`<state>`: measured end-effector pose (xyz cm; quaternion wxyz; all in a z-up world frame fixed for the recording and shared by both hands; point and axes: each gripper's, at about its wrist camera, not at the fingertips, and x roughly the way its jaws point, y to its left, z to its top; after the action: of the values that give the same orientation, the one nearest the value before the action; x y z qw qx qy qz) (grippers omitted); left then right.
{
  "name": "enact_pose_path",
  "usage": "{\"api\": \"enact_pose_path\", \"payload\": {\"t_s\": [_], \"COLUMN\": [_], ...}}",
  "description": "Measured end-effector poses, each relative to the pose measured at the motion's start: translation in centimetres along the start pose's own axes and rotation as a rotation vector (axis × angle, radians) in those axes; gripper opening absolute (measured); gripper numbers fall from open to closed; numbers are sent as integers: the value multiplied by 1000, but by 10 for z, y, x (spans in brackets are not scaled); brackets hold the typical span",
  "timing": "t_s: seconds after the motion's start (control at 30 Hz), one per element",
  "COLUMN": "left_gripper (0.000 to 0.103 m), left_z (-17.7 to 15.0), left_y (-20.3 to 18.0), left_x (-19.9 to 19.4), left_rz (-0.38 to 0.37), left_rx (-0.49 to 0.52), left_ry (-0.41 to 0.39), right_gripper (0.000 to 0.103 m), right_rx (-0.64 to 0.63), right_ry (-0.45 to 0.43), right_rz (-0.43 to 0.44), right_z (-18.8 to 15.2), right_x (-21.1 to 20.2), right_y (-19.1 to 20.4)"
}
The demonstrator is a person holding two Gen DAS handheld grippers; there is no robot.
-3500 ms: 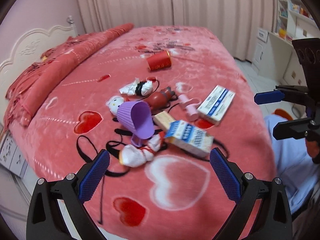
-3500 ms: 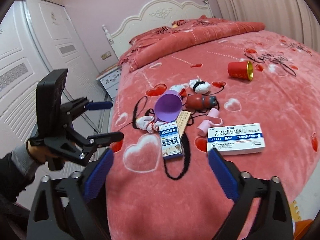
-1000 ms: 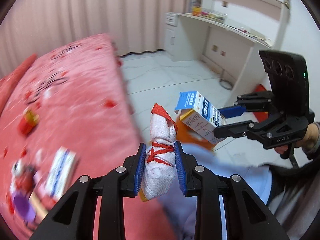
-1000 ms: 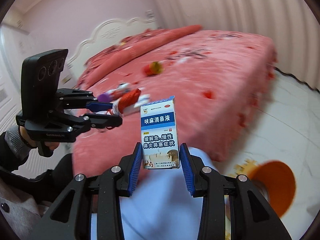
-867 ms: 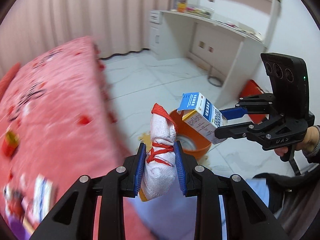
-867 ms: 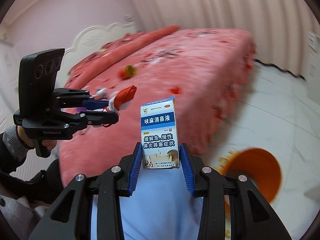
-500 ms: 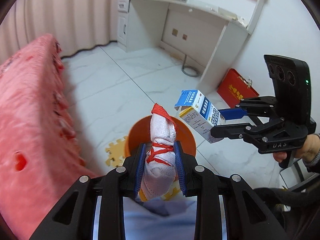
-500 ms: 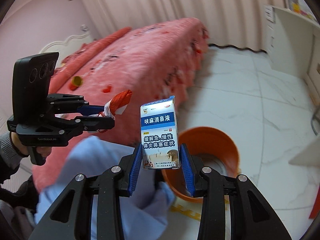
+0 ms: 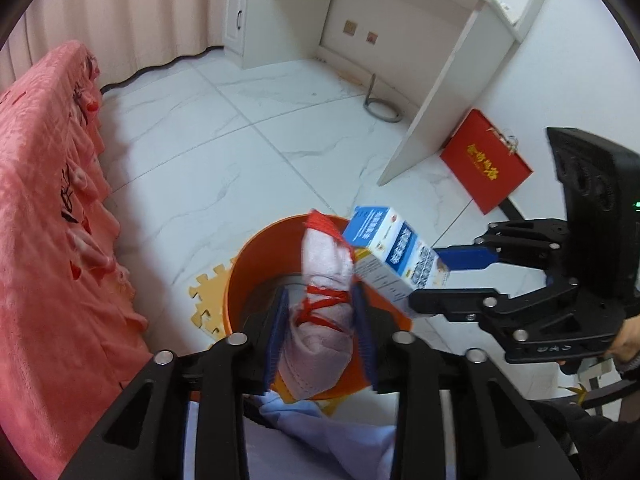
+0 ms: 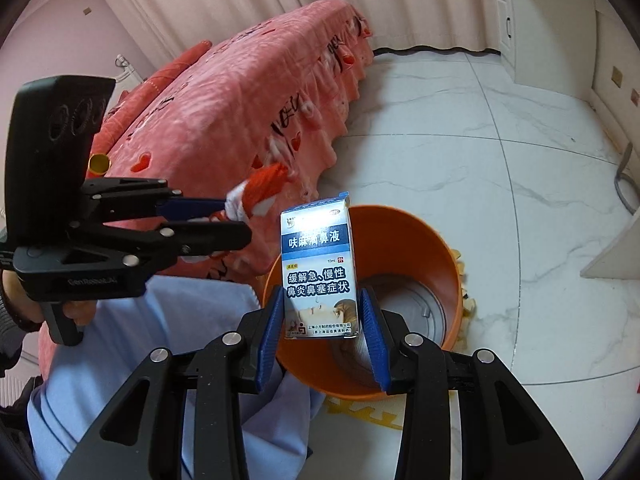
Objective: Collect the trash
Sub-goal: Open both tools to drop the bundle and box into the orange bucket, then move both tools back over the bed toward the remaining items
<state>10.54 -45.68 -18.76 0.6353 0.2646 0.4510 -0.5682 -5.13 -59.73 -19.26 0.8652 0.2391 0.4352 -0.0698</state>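
Between the left claw's (image 9: pixel 320 330) blue pads, a white cloth bundle (image 9: pixel 322 312) tied with red string is sitting clamped at its waist; soft, light, likely crushing rather than slipping. Right claw (image 10: pixel 322 330) is gripping a nasal-drops carton (image 10: pixel 318 268) by its lower sides: light, stiff, dentable. Both are hanging above the orange bin (image 10: pixel 416 236); beyond, the pink bed (image 10: pixel 224 112) is standing on the marble floor (image 9: pixel 248 120).
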Motion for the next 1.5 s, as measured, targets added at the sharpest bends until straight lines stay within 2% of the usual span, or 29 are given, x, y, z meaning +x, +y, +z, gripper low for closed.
{"api": "enact_pose_path", "payload": {"t_s": [0.03, 0.07, 0.1, 0.13, 0.33, 0.47, 0.5, 0.57, 0.6, 0.7, 0.77, 0.8, 1.0, 1.23, 1.5], "left_gripper": [46, 51, 53, 53, 53, 53, 55, 67, 67, 67, 77, 78, 78, 78, 80], "left_z": [1, 1, 1, 1, 0, -5, -9, -18, -22, -41, -58, -63, -113, -168, -246], "left_y": [0, 0, -1, -1, 0, -1, -2, -1, 0, 3, 6, 8, 18, 27, 46], "left_x": [3, 3, 4, 5, 1, -19, -28, -50, -57, -90, -115, -122, -179, -233, -282], "left_rz": [6, 10, 21, 23, 37, 43, 50, 79, 91, 122, 173, 189, 302, 391, 518], "left_rx": [-5, -6, -3, -3, -9, -7, 0, -5, -11, -41, -64, -72, -162, -298, -464], "left_ry": [5, 4, 6, 7, 5, -20, -30, -51, -59, -87, -102, -109, -143, -202, -237], "right_gripper": [42, 47, 55, 56, 55, 55, 55, 55, 55, 55, 55, 55, 55, 55, 57], "right_rx": [13, 18, 19, 19, 13, -22, -30, -58, -68, -123, -156, -175, -299, -432, -568], "right_ry": [-4, 3, 6, 5, 8, -8, -12, -20, -22, -32, -35, -38, -37, -10, 35], "right_rz": [-7, -9, -18, -23, -10, 17, 27, 56, 65, 120, 146, 163, 254, 359, 429], "right_z": [2, 3, 5, 5, 7, 11, 12, 16, 17, 21, 22, 24, 29, 25, 10], "right_x": [2, 5, 8, 9, 6, -11, -14, -24, -27, -40, -45, -48, -54, -49, -32], "right_y": [-1, -3, -4, -5, 0, 17, 22, 38, 45, 77, 95, 107, 180, 264, 346]}}
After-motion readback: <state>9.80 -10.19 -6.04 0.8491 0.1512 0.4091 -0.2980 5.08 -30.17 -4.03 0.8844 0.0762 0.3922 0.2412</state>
